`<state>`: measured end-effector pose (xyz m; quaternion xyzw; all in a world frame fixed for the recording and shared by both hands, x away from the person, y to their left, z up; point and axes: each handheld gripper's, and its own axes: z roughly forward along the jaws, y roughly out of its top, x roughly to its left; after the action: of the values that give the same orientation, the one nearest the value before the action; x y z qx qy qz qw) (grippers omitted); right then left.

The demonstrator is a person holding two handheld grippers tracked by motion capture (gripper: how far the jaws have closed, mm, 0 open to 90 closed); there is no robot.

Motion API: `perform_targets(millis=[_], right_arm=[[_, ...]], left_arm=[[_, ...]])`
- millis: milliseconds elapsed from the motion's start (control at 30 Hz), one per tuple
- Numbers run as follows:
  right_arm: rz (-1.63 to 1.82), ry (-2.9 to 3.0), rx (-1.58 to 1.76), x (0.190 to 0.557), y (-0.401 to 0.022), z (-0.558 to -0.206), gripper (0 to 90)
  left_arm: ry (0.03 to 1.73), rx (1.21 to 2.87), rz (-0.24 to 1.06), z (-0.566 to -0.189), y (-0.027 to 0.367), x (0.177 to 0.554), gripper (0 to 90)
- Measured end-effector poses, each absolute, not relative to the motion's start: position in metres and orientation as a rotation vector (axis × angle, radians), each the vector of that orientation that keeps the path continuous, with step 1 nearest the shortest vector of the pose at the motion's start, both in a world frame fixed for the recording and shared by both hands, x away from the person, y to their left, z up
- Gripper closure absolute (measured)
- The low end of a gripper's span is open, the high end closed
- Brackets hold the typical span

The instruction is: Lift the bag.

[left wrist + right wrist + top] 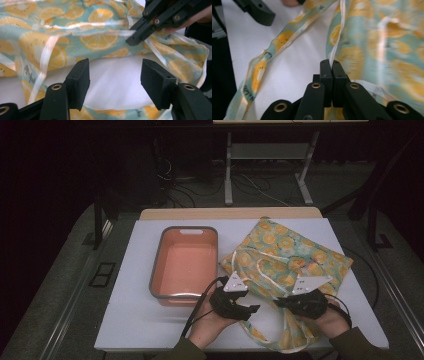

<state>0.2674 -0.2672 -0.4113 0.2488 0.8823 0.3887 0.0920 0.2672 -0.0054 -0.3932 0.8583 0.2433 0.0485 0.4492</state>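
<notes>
Beside orange bin (184, 262): lemon-print bag (285, 255), right tool (332, 65) pinching edge.

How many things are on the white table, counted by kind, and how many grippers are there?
Orange tub with grey rim: 1
Lemon-print cloth bag: 1
Grippers: 2 (left gripper open, right gripper shut on the bag's white edge band)
Total: 4

We see our two black grippers, left gripper (248, 308), right gripper (280, 303), grey three-cornered plates on top, brass-ringed screw holes, trailing black cables, our olive-green sleeves (361, 344).
</notes>
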Motion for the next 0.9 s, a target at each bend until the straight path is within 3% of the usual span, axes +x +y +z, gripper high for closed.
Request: perform_targets(millis=[300, 533, 867, 900], right_arm=[[1.25, 2.545, 0.709, 0.276, -0.277, -0.392, 88.9], [1.288, 2.524, 0.681, 0.28, -0.276, -0.385, 88.9], [1.335, 2.505, 0.625, 0.281, -0.273, -0.377, 89.0], [1.343, 2.498, 0.622, 0.281, -0.273, -0.375, 89.0]], left_arm=[[0.648, 2.113, 0.222, -0.363, -0.001, 0.296, 39.9], [0.747, 2.159, 0.263, -0.368, 0.0, 0.326, 43.0], [0.801, 2.24, 0.302, -0.368, -0.014, 0.342, 63.1], [0.798, 2.239, 0.296, -0.367, -0.015, 0.344, 69.7]])
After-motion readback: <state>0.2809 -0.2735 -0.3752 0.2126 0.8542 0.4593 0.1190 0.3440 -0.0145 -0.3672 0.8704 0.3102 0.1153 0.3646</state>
